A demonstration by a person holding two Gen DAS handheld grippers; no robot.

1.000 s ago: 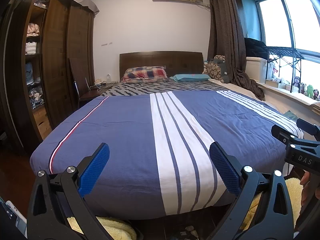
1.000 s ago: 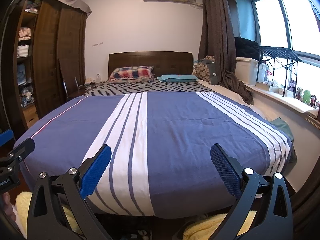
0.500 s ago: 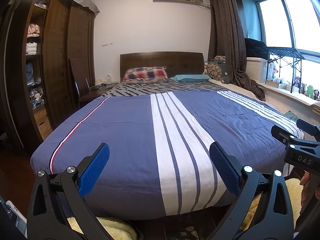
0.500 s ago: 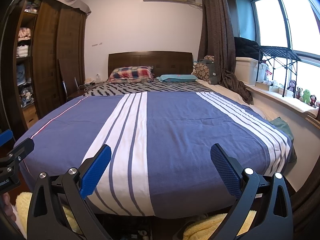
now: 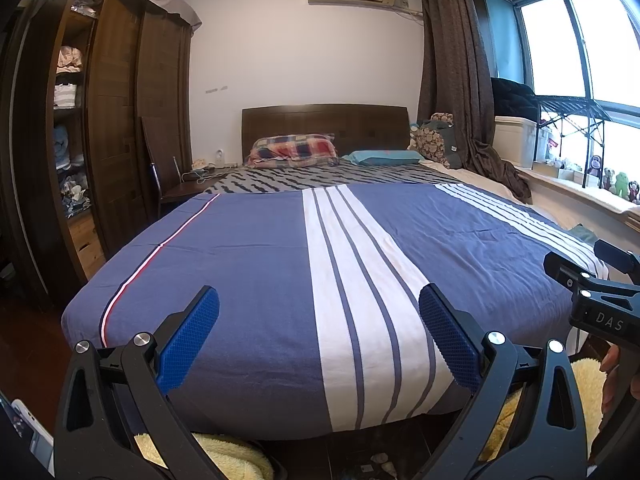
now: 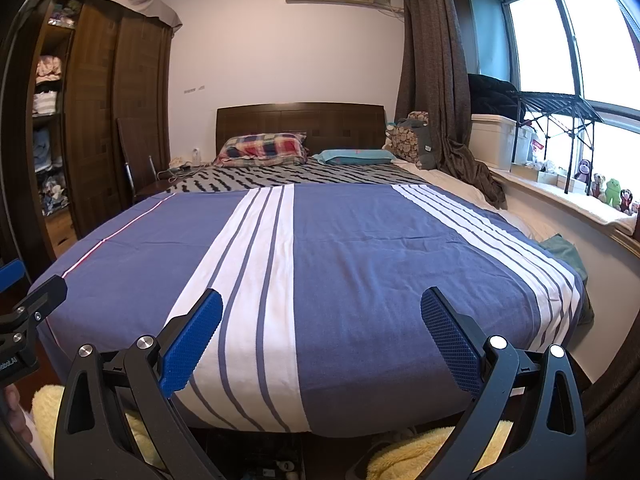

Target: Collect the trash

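Note:
My left gripper [image 5: 318, 300] is open with nothing between its blue pads, held low at the foot of a bed with a blue and white striped cover [image 5: 256, 264]. My right gripper [image 6: 321, 300] is open and empty too, beside it and facing the same bed cover [image 6: 360, 248]. Each gripper shows at the edge of the other's view: the right gripper's body [image 5: 592, 292] and the left gripper's body [image 6: 28, 312]. A few small pale bits [image 5: 378, 460] lie on the dark floor under the bed's foot, too small to identify. No clear trash lies on the cover.
Yellow fluffy mats [image 6: 404, 456] lie on the floor by the bed's foot. A dark wardrobe [image 5: 120, 120] with open shelves stands on the left, with a chair [image 5: 160, 176] beside it. Pillows [image 5: 292, 148] lie at the headboard. The window sill [image 6: 560, 196] on the right holds boxes and toys.

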